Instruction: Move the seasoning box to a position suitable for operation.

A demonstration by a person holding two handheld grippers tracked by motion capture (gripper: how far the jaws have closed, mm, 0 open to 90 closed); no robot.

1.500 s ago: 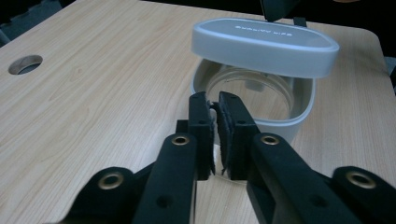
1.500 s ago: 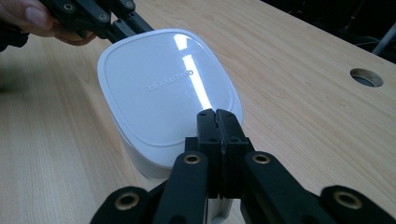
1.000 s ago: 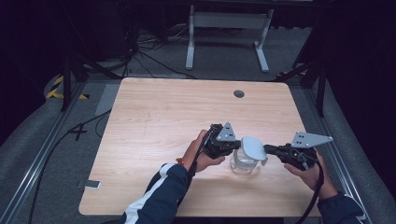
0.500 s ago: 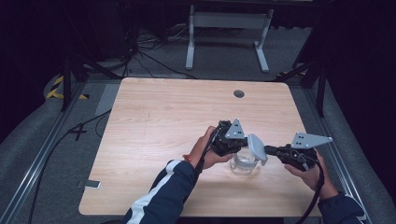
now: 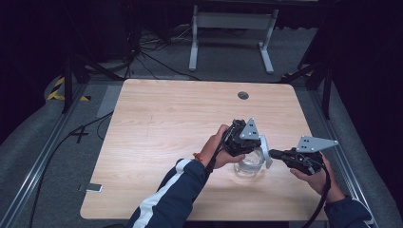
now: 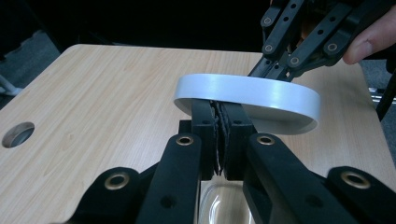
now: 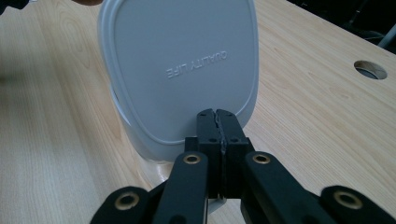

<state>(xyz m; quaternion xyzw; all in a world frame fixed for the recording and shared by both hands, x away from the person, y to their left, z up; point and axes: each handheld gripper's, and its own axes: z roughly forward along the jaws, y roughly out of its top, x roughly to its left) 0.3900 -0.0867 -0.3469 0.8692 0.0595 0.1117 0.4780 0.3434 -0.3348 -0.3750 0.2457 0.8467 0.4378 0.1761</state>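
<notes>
My right gripper (image 5: 273, 153), jaws pressed together on rim of clear container (image 5: 249, 166) at table's (image 5: 166, 123) near right part. My left gripper (image 7: 14, 3), jaws clamped on white lid (image 6: 247, 100), holds it tilted just above container. Cable hole (image 5: 243, 95) beyond.

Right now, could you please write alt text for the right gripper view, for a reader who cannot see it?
A white lid, embossed "QUALITY LIFE" in mirrored letters, stands tilted over a clear container on a light wooden table. The right tool, jaws closed, meets the lid's lower edge. A round hole marks the tabletop at the right.
</notes>
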